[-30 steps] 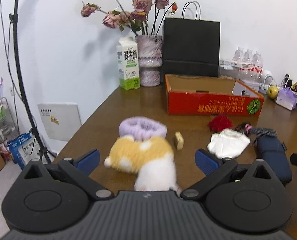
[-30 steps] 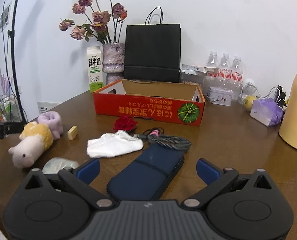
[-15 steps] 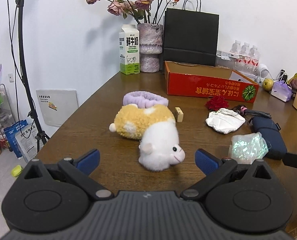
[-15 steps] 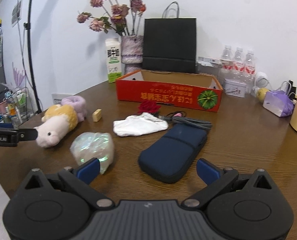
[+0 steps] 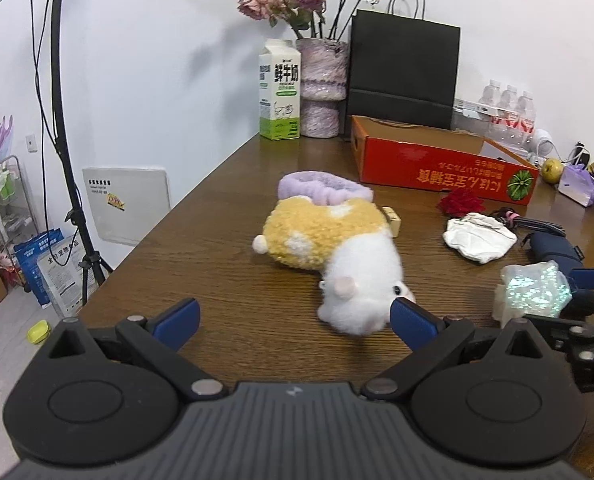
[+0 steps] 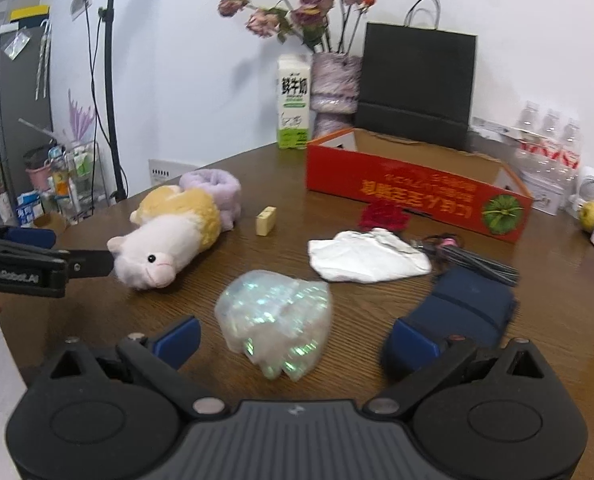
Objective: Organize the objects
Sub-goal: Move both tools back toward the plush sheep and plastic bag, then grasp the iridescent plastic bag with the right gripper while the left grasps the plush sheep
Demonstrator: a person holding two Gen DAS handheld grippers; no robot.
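Observation:
A yellow and white plush animal (image 5: 337, 248) lies on the brown table (image 5: 217, 240), head toward me, also seen in the right wrist view (image 6: 169, 240). My left gripper (image 5: 293, 316) is open; its right finger (image 5: 411, 318) is beside the plush's head. My right gripper (image 6: 293, 336) is open around a shiny crumpled plastic bundle (image 6: 277, 316), without touching it. A dark blue pouch (image 6: 465, 312), a white cloth (image 6: 367, 256), a red flower (image 6: 385, 216), a purple headband (image 6: 217, 188) and a small tan block (image 6: 265, 221) lie nearby. The red cardboard box (image 6: 417, 188) stands open behind.
A milk carton (image 5: 279, 96), a vase of dried roses (image 5: 321, 88) and a black paper bag (image 5: 403, 72) stand at the back. Water bottles (image 6: 549, 152) and an apple (image 6: 591, 216) are at the right. A light stand (image 5: 63, 120) rises left of the table edge.
My left gripper moved left and closer, so the plush's head is now by its right finger. My right gripper swung left to frame the shiny bundle instead of the blue pouch.

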